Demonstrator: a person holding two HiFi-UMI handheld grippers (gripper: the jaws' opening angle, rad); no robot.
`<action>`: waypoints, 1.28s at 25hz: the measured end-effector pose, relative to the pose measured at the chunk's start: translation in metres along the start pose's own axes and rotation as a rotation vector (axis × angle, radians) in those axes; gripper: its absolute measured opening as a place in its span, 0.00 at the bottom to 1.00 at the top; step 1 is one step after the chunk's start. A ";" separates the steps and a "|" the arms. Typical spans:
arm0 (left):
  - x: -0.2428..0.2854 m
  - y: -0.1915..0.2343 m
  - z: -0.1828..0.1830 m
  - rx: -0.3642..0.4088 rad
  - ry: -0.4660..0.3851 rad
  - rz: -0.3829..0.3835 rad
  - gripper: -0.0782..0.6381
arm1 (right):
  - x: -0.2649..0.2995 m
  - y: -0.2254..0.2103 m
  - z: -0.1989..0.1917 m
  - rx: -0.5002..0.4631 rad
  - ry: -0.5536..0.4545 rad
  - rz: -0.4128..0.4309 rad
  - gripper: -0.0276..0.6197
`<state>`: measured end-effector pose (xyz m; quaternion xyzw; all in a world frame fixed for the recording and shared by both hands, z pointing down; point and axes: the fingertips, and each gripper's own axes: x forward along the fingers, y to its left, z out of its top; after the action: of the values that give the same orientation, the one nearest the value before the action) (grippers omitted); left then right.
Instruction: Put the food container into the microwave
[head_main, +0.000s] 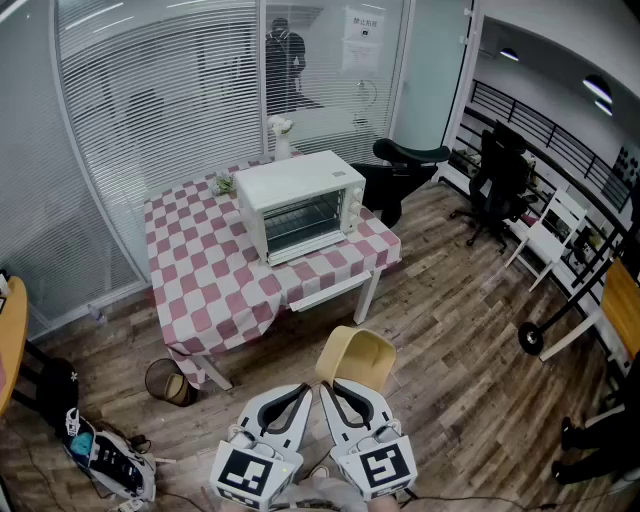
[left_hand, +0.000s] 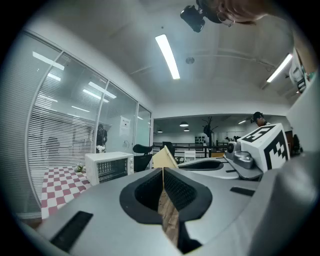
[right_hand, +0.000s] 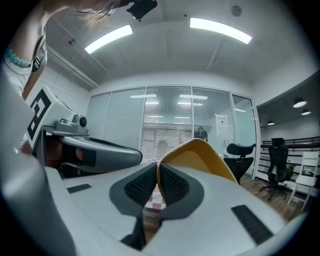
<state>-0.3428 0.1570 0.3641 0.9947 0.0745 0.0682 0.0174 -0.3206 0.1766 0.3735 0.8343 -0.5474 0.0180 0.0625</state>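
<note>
A yellow food container (head_main: 358, 358) hangs over the wooden floor, with my right gripper (head_main: 326, 386) shut on its rim; the thin wall shows between the pads (right_hand: 172, 182) in the right gripper view, with the bowl (right_hand: 197, 157) curving away to the right. My left gripper (head_main: 309, 389) is close beside the right one with its jaws together and nothing in them (left_hand: 163, 171). The white microwave (head_main: 300, 205), its door closed, stands on a red-and-white checked table (head_main: 200, 270) some way ahead; it also shows in the left gripper view (left_hand: 109, 166).
A wastebasket (head_main: 168, 380) stands under the table's near corner and a bag (head_main: 105, 460) lies at the lower left. Black office chairs (head_main: 405, 165) stand right of the table. A glass wall with blinds (head_main: 160, 90) runs behind, with a person (head_main: 285, 65) beyond it.
</note>
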 end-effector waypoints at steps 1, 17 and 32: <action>0.000 -0.001 0.001 0.001 0.003 -0.001 0.13 | -0.001 0.000 0.001 0.006 -0.004 0.005 0.07; 0.009 -0.018 -0.010 -0.029 0.034 0.036 0.13 | -0.017 -0.010 -0.010 0.028 -0.001 0.074 0.07; 0.102 0.045 0.007 -0.013 0.012 -0.015 0.13 | 0.064 -0.077 -0.009 0.007 0.027 0.038 0.07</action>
<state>-0.2353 0.1278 0.3732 0.9936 0.0815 0.0744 0.0241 -0.2240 0.1499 0.3826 0.8238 -0.5620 0.0325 0.0667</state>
